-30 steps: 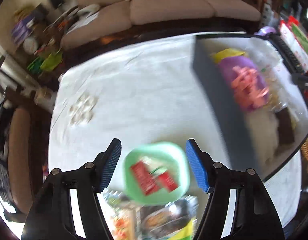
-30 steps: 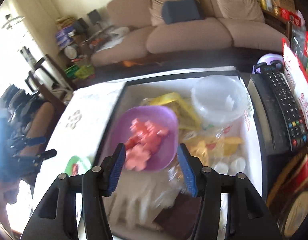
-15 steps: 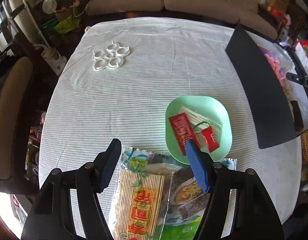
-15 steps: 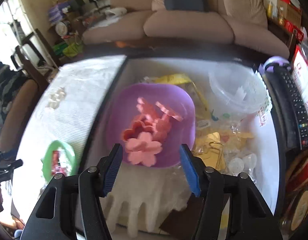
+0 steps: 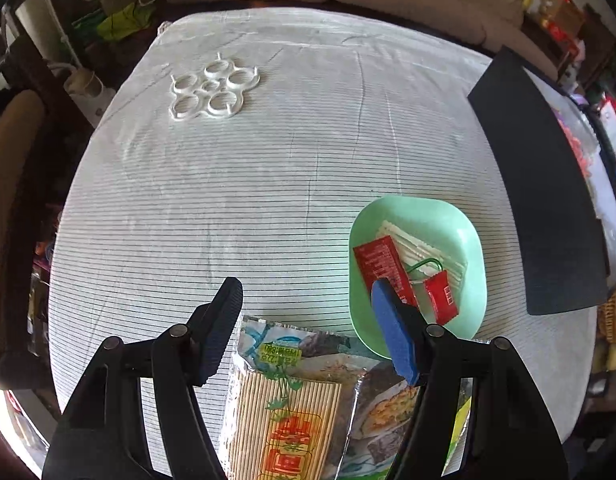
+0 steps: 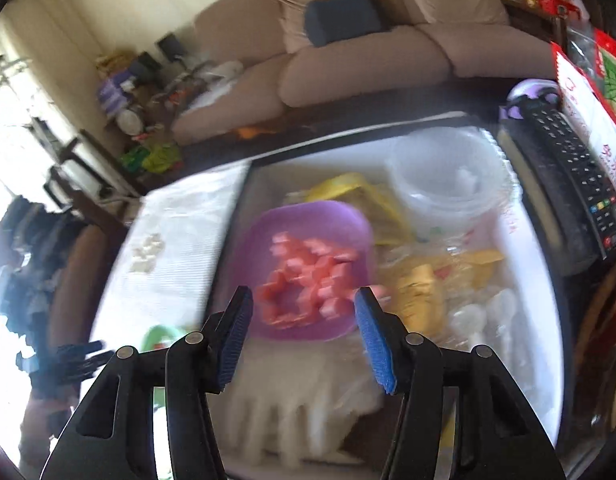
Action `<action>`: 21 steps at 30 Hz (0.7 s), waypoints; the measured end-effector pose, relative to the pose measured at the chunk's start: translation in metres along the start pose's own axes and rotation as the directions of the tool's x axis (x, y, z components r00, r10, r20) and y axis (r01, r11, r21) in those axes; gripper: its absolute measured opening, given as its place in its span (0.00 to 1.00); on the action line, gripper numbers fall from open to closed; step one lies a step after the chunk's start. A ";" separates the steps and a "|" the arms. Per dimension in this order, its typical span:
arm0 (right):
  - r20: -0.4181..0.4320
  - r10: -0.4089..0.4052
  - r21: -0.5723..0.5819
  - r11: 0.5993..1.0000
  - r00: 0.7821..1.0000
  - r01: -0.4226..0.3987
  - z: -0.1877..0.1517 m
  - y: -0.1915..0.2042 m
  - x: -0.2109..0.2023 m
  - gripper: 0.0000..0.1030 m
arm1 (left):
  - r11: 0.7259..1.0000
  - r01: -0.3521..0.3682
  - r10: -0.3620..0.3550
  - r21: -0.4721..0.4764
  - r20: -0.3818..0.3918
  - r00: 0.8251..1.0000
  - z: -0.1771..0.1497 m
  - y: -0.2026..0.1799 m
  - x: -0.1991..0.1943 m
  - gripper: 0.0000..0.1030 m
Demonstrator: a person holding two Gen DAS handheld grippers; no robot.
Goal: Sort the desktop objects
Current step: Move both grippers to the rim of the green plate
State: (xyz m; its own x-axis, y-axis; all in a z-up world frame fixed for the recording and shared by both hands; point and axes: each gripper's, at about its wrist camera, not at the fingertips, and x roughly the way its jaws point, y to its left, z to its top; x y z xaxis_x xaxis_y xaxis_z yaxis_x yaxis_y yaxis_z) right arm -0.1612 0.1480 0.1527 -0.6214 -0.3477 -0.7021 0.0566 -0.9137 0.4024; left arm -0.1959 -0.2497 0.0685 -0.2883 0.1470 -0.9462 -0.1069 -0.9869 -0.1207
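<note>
Left gripper [image 5: 303, 326] hanging released above skewer packet [image 5: 291, 404], bottom centre; its pad risks clipping green dish [image 5: 460, 224]. Right gripper [image 6: 301, 338] opening, empty, over purple bowl [image 6: 308, 220] mid-frame; blur risks misgrab.

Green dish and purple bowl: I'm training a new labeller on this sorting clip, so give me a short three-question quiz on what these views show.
1. True or false: the green dish holds red sachets.
2. What lies directly below the open left gripper?
A. the white ring holder
B. a packet of bamboo sticks
C. a remote control
3. Fill in: in the right wrist view, the purple bowl inside the white-lined box holds ____ cutter shapes.

Key: 1 true. 2 B. 3 pink; the right gripper hangs over that bowl, its jaws opening with nothing gripped between them.
</note>
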 end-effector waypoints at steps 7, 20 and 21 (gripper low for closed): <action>-0.080 0.131 -0.197 0.970 0.988 -0.145 -0.055 0.125 0.031 0.54 | 0.996 0.027 -0.026 0.082 -0.013 1.000 -0.003 0.000 0.017 0.60; -0.231 -0.154 -0.174 0.978 0.961 0.115 -0.122 0.145 0.169 0.52 | 0.984 0.130 -0.125 0.125 -0.050 0.991 -0.005 -0.024 0.053 0.29; -0.244 -0.151 -0.160 0.981 0.958 0.114 -0.122 0.142 0.178 0.46 | 0.983 0.127 -0.122 0.131 -0.047 0.991 -0.004 -0.025 0.054 0.26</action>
State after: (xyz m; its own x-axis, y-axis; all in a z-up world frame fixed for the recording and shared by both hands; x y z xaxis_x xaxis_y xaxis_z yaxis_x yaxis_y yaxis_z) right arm -0.1684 -0.0687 0.0134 -0.4130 -0.2463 -0.8768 0.1096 -0.9692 0.2206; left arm -0.2048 -0.2169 0.0190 -0.2283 0.2628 -0.9374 -0.2660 -0.9431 -0.1996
